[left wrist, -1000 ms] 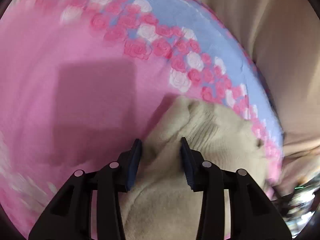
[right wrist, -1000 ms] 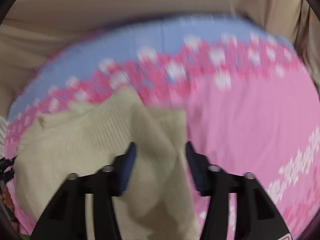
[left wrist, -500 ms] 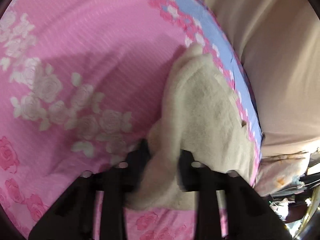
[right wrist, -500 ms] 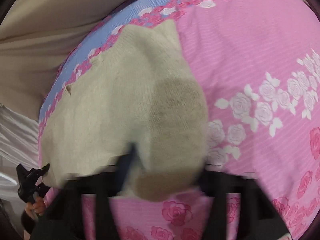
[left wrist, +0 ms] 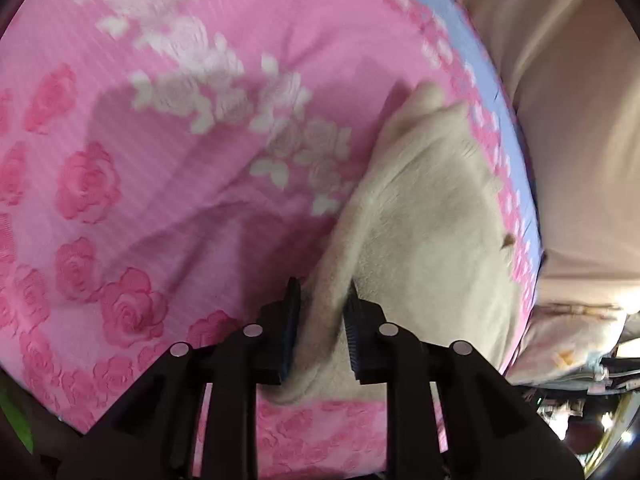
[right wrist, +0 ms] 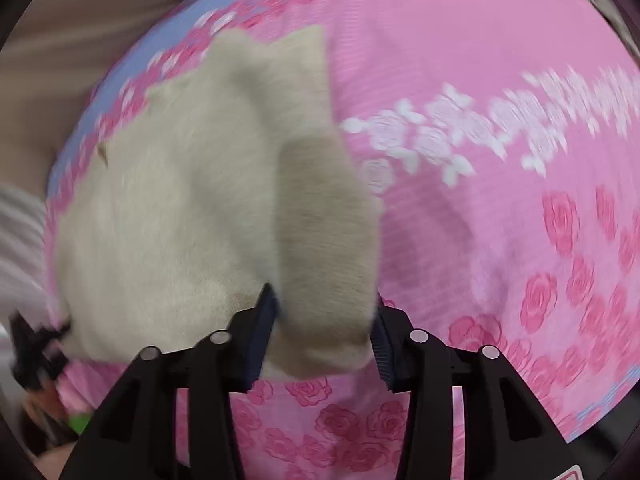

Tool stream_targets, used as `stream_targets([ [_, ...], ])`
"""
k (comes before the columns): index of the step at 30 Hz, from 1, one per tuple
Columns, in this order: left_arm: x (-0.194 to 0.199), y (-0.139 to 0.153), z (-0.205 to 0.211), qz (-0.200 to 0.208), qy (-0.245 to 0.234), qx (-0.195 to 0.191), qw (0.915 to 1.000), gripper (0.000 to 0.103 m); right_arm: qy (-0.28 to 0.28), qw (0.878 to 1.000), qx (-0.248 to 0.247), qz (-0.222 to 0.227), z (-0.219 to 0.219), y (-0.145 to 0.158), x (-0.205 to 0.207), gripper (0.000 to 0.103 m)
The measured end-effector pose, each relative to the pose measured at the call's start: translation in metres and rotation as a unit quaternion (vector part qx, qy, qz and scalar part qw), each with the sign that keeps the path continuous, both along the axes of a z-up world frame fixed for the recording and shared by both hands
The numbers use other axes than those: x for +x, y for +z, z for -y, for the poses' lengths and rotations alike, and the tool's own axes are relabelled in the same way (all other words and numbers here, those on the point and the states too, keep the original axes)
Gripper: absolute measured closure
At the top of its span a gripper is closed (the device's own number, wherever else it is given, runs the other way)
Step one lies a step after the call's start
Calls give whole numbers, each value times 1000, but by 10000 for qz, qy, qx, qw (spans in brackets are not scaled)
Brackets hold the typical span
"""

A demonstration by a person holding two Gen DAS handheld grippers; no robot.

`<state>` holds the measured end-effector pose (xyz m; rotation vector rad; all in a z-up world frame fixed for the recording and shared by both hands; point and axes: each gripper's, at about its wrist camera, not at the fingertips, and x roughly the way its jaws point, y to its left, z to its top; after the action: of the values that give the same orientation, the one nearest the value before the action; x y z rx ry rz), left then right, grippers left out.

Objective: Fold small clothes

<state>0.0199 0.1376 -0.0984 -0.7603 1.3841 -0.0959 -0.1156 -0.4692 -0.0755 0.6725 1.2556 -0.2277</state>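
Note:
A small cream knit garment [left wrist: 432, 216] lies on a pink rose-print bedspread [left wrist: 160, 160]. In the left wrist view my left gripper [left wrist: 320, 316] is shut on the garment's near left edge, with cloth bunched between the pads. In the right wrist view the garment [right wrist: 180, 208] fills the left half, and a darker folded flap [right wrist: 324, 240] hangs down between the fingers. My right gripper [right wrist: 324, 336] has its jaws wide apart around that flap; I cannot tell whether the pads grip it.
The bedspread's blue band with roses [left wrist: 480, 64] marks the far edge, with a beige wall or headboard [left wrist: 568, 120] behind. Clutter and pale bedding [left wrist: 572, 340] sit at the right side. The other gripper [right wrist: 32, 352] shows at the far left of the right wrist view.
Both grippers pulled back toward the near edge, dragging the garment's near edge over itself. The right jaws now stand wider around the flap. The left stays clamped on cloth.

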Motion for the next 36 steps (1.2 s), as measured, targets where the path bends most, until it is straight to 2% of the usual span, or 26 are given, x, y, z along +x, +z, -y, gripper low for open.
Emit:
stream_targets([
  [2, 2, 35, 2, 450, -105, 411, 9981, 83, -18, 9964, -727, 431, 2, 39, 0, 54],
  [4, 13, 66, 8, 1039, -289, 822, 9908, 71, 336, 9939, -842, 633, -3, 57, 17, 53],
  [5, 24, 79, 17, 1295, -427, 963, 9860, 60, 507, 9938, -747, 656, -7, 59, 32, 51],
  [6, 35, 85, 25, 1426, -569, 991, 9832, 52, 644, 9935, -673, 658, -11, 57, 47, 43],
  [8, 64, 82, 49, 1543, -879, 1073, 9783, 46, 838, 9903, -893, 663, -21, 52, 79, 39],
  [9, 80, 76, 58, 1566, -1000, 1112, 9763, 40, 903, 9884, -1037, 645, -23, 48, 93, 38],
  [11, 115, 51, 78, 1329, -1148, 1306, 9758, 38, 936, 9878, -1133, 512, -23, 34, 121, 36],
  [14, 140, 22, 85, 977, -1129, 1206, 9814, 43, 956, 9891, -1096, 212, -19, 6, 152, 36],
  [15, 145, 14, 87, 925, -1149, 1168, 9821, 57, 1001, 9888, -1105, 98, -20, -2, 158, 42],
  [16, 143, 8, 85, 920, -1154, 1111, 9828, 72, 1061, 9887, -1061, 52, -24, -8, 161, 58],
  [17, 144, 6, 83, 960, -1129, 1012, 9838, 82, 1107, 9891, -966, 31, -26, -10, 161, 86],
  [18, 143, 7, 78, 997, -1068, 846, 9856, 88, 1059, 9898, -941, 145, -27, -5, 159, 93],
  [20, 139, 18, 71, 1271, -958, 590, 9855, 89, 861, 9907, -873, 589, -25, 19, 148, 93],
  [22, 137, 36, 70, 1601, -987, 579, 9804, 89, 648, 9900, -829, 939, -20, 38, 143, 93],
  [23, 139, 37, 71, 1618, -975, 580, 9803, 89, 613, 9896, -869, 971, -18, 40, 145, 93],
  [25, 150, 27, 77, 1527, -927, 632, 9819, 89, 658, 9900, -998, 746, -17, 27, 156, 92],
  [26, 156, 17, 81, 1403, -955, 747, 9827, 88, 749, 9909, -1023, 442, -17, 9, 164, 83],
  [27, 159, 8, 84, 1255, -999, 879, 9831, 81, 827, 9906, -1081, 121, -18, -9, 168, 78],
  [28, 160, -2, 87, 1170, -1031, 969, 9830, 81, 848, 9907, -1060, 87, -18, -16, 168, 76],
  [29, 158, 2, 86, 1270, -946, 999, 9823, 80, 709, 9909, -1119, 242, -18, -7, 163, 76],
  [32, 146, 26, 80, 1366, -861, 1139, 9803, 65, 630, 9867, -1312, 728, -27, 31, 140, 75],
  [33, 136, 39, 76, 1539, -830, 1165, 9777, 56, 651, 9853, -1290, 907, -32, 42, 130, 75],
  [34, 130, 46, 73, 1620, -801, 1215, 9760, 45, 706, 9851, -1215, 994, -36, 46, 123, 75],
  [36, 117, 54, 70, 1675, -750, 1484, 9717, 42, 970, 9847, -1212, 795, -48, 33, 114, 75],
])
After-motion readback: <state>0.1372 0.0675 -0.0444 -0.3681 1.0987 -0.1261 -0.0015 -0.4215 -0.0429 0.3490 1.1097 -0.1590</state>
